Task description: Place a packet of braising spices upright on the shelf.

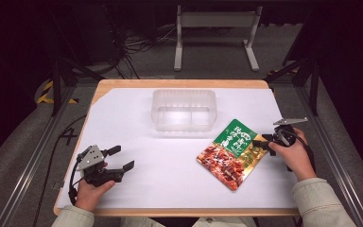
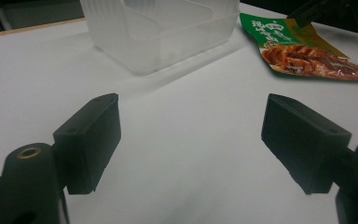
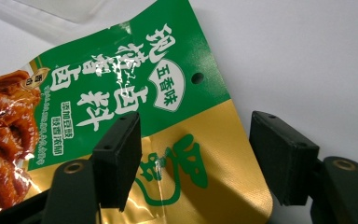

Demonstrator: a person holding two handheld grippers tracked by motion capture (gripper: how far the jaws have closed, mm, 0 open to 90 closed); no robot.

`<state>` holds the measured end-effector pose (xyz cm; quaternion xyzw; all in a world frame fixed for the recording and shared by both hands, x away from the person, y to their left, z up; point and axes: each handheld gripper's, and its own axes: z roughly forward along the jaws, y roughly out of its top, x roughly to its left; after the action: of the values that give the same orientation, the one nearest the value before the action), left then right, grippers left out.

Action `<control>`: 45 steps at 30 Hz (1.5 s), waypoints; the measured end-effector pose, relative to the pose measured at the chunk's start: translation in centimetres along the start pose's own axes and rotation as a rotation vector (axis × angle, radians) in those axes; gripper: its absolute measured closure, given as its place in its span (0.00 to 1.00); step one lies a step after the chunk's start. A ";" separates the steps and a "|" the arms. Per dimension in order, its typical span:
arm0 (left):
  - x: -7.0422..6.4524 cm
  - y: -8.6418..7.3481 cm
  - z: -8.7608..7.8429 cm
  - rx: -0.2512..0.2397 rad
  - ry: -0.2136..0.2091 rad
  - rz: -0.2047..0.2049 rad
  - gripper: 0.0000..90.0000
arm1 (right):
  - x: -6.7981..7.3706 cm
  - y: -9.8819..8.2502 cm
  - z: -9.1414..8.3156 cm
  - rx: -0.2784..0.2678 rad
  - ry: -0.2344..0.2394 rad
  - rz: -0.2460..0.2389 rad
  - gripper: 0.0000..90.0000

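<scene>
- The food packet point(image 1: 233, 153) lies flat on the white table point(image 1: 170, 179), in the right half of the high view, a bit below the middle.
- It is green at the top, gold along one side, and has a picture of brown meat at the bottom.
- In the right gripper view the food packet point(image 3: 135, 107) takes up the left and middle of the frame, with white writing on the green part and a small round hole near its edge.
- In the left gripper view the food packet point(image 2: 307, 51) sits at the upper right, far off.
- The right gripper point(image 1: 263, 144) is at the right side of the high view, held in the person's right hand point(image 1: 295, 156).
- Its tips reach over the gold edge of the packet.
- In its own view the right gripper point(image 3: 196, 154) has its two black jaws apart, with the gold corner of the packet between them. The jaws do not pinch the packet.
- The left gripper point(image 1: 120, 158) is at the lower left of the high view, held in the left hand point(image 1: 90, 191).
- In its own view the left gripper point(image 2: 191, 140) has its jaws wide apart with just bare white table between them. It holds nothing.
- A clear plastic box point(image 1: 184, 109) stands at the top middle of the table, just up and left of the packet.
- In the left gripper view the clear plastic box point(image 2: 158, 32) is at the top middle.
</scene>
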<state>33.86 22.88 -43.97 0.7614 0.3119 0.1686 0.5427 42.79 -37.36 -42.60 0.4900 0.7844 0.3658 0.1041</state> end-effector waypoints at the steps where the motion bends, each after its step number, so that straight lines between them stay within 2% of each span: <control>1: 0.0 0.0 0.0 0.000 0.000 0.000 0.23 | 0.0 0.0 0.0 0.002 0.002 0.000 0.39; 7: 0.0 0.0 0.0 0.000 0.001 -0.001 0.23 | -0.2 0.0 0.0 0.015 0.004 -0.002 0.43; 15: 0.0 0.0 0.0 0.001 0.003 0.000 0.23 | 0.0 0.2 -0.8 -0.003 0.009 -0.008 0.52; 21: 0.0 0.0 0.0 0.004 0.004 0.005 0.23 | 0.2 0.3 -1.5 -0.014 0.048 -0.026 0.67; 25: 0.0 0.0 0.0 0.004 0.004 0.003 0.23 | 0.3 0.2 -1.7 -0.010 0.117 0.001 0.78; 27: 0.0 0.0 0.0 0.003 0.002 0.000 0.23 | 0.4 0.2 -1.6 -0.001 0.113 -0.002 0.78; 29: 0.0 0.0 0.0 0.002 0.003 0.006 0.23 | 0.6 0.1 -1.2 0.017 0.093 -0.025 0.79; 35: 0.0 0.0 0.0 0.002 0.002 0.004 0.23 | 0.7 0.0 -1.0 0.037 0.085 -0.045 0.85; 45: 0.0 0.0 0.0 0.002 0.002 0.006 0.23 | 1.1 -0.2 -0.1 0.085 0.025 -0.103 0.92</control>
<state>33.89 22.85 -43.96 0.7626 0.3104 0.1705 0.5413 42.03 -36.55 -42.44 0.4484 0.8246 0.3325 0.0920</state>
